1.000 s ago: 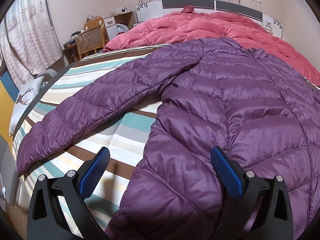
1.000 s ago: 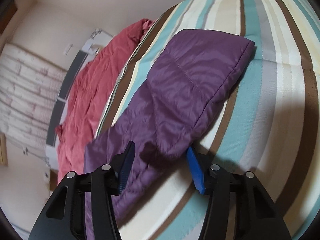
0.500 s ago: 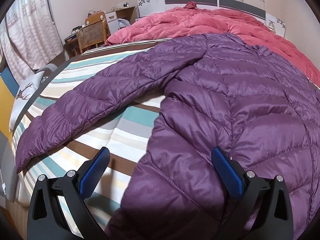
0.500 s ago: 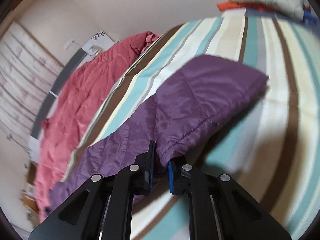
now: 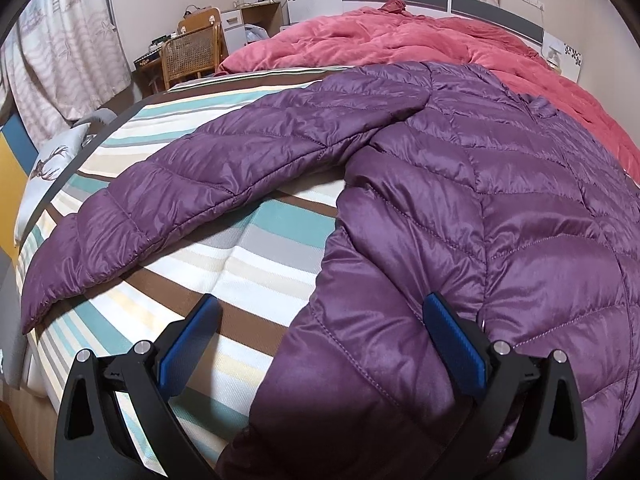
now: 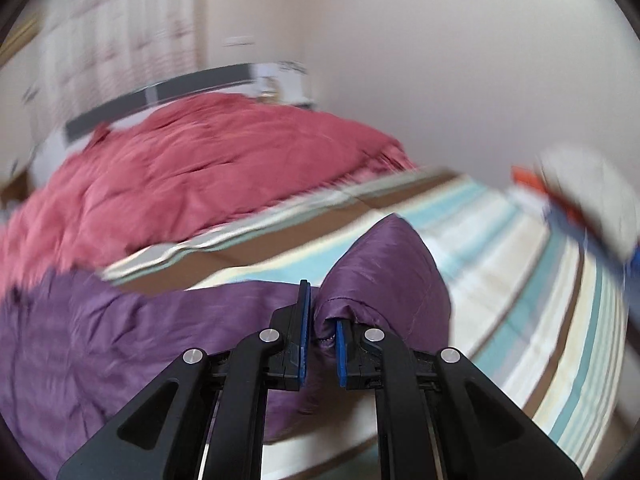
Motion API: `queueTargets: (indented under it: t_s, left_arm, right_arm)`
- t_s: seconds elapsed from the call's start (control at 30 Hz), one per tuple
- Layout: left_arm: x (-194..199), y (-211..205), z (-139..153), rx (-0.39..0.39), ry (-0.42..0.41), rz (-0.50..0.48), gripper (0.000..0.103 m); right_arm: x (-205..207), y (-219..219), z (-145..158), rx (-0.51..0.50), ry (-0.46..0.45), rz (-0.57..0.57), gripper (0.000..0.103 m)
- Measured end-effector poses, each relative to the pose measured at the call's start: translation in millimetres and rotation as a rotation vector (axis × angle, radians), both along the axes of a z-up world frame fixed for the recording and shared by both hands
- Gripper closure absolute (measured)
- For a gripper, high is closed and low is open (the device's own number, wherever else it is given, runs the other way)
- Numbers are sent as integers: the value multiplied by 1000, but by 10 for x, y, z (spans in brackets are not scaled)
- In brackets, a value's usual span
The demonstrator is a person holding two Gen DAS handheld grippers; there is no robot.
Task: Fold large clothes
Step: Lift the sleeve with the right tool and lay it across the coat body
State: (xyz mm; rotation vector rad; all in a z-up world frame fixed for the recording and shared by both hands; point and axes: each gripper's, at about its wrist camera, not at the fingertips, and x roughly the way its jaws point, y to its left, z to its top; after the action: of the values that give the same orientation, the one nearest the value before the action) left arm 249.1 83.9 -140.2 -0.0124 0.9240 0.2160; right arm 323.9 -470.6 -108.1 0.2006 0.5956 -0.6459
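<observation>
While sleeve (image 5: 192, 188) lies leftward, jacket (image 5: 500, 220) lengthwise.

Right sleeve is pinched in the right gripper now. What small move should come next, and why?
Probably carry the sleeve inward across the jacket body. The right gripper has just closed on the sleeve's edge, the cuff end bunching up off the striped bed cover. The left gripper is open over the jacket's hem and holds nothing, so it could steady the body.

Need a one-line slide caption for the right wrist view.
Right gripper clamps the purple puffer jacket's sleeve cuff above the striped bedsheet, red comforter behind.
</observation>
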Motion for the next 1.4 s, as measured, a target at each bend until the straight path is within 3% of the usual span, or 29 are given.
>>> queueTargets:
  t_s: [0.17,0.3,0.6,0.73,0.87,1.0,1.1,1.2,1.23,1.27,1.33,1.4]
  left_arm:
    - [-7,19,-7,-17,-1,2,2]
    - [-11,40,-16,-33,-3,3,2]
    - [-16,47,-20,-34,-5,3,2]
    - [-16,48,-21,-34,-5,3,2]
    - [-17,47,-22,-34,-5,3,2]
    - [-18,47,-23,-34,-5,3,2]
    - [-18,46,-23,-36,-6,4,2]
    - [-17,48,-24,-36,-6,4,2]
    - [-14,49,-24,-36,-6,4,2]
    - [-17,49,-24,-37,-6,4,2]
    - [-10,51,-24,-38,-6,4,2]
    - [-18,49,-25,-36,-6,4,2]
  right_arm:
    - [234,818,54,-204,63,238,92]
    - [370,1403,-24,-312,114,380,92]
    - [378,2750,-443,-669,262,766,92]
    - [341,3094,-612,-744,314,853,92]
    - [227,3207,-691,-796,308,906,92]
    - [244,3116,-645,-690,359,922,92]
    - [275,2965,-510,-506,373,924,92]
    - [286,2747,-366,-259,333,910,73]
    - [273,2680,-337,-190,312,903,60]
    - [263,2577,-289,-105,279,885,54]
    - [295,2543,-273,-57,246,857,53]
    - [304,2583,-275,-80,243,839,53]
